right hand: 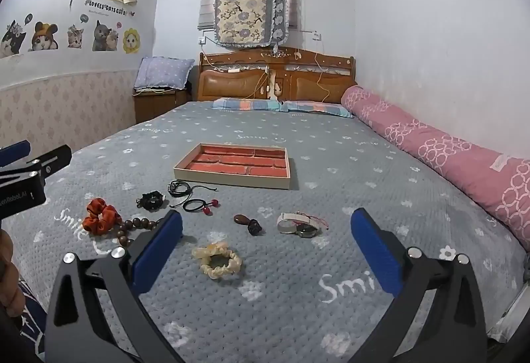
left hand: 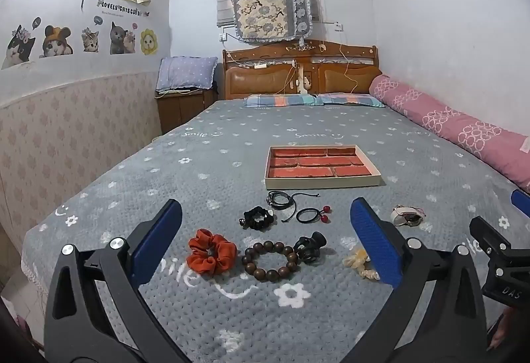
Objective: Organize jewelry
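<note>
Jewelry lies loose on the grey bedspread in front of a shallow box tray [left hand: 323,183] with a red brick-patterned floor, which holds nothing. My left gripper [left hand: 265,210] hovers open over an orange scrunchie [left hand: 212,255], a wooden bead bracelet [left hand: 270,258] and a black claw clip [left hand: 308,247]. Farther off are a black scrunchie [left hand: 258,218], black cord bracelets [left hand: 281,199] and a hair tie with red beads [left hand: 311,215]. My right gripper [right hand: 266,218] is open above a cream scrunchie [right hand: 218,260], with a watch [right hand: 298,223] beyond. Neither gripper touches anything.
A rolled pink quilt [right hand: 447,151] lines the bed's right side along the wall. Pillows [right hand: 281,106] and a wooden headboard [right hand: 278,78] stand at the far end. The bed's left edge [left hand: 82,194] drops to the floor. A hand [right hand: 8,283] shows at the left edge.
</note>
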Available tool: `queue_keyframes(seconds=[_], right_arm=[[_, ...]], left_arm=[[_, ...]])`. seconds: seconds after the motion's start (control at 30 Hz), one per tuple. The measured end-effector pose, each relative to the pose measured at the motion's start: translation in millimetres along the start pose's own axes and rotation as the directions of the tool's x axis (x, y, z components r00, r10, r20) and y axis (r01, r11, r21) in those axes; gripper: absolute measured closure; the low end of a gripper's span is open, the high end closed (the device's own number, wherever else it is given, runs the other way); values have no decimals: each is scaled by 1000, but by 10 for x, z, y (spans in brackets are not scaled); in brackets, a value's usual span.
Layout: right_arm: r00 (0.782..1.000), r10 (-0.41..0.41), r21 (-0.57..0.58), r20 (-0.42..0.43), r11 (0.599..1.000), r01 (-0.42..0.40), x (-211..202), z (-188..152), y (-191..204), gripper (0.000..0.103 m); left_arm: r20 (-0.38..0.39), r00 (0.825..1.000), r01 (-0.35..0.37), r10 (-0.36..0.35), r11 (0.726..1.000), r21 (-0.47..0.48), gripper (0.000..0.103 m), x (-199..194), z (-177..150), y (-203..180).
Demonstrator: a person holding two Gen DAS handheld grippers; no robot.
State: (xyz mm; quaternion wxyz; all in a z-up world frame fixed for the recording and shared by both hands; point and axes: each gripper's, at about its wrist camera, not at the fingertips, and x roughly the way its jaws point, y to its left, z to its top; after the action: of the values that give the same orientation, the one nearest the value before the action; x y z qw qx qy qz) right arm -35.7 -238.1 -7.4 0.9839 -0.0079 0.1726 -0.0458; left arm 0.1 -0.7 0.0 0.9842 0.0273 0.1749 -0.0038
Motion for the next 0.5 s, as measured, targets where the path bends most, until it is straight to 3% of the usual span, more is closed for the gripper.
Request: queue_keyframes(seconds=[0.5], right_arm=[[1000, -4, -3, 5, 1000, 4, -20, 5, 0, 4]], left_arm=[[3, 1000, 2, -2, 1000, -3, 5, -3, 0, 4]])
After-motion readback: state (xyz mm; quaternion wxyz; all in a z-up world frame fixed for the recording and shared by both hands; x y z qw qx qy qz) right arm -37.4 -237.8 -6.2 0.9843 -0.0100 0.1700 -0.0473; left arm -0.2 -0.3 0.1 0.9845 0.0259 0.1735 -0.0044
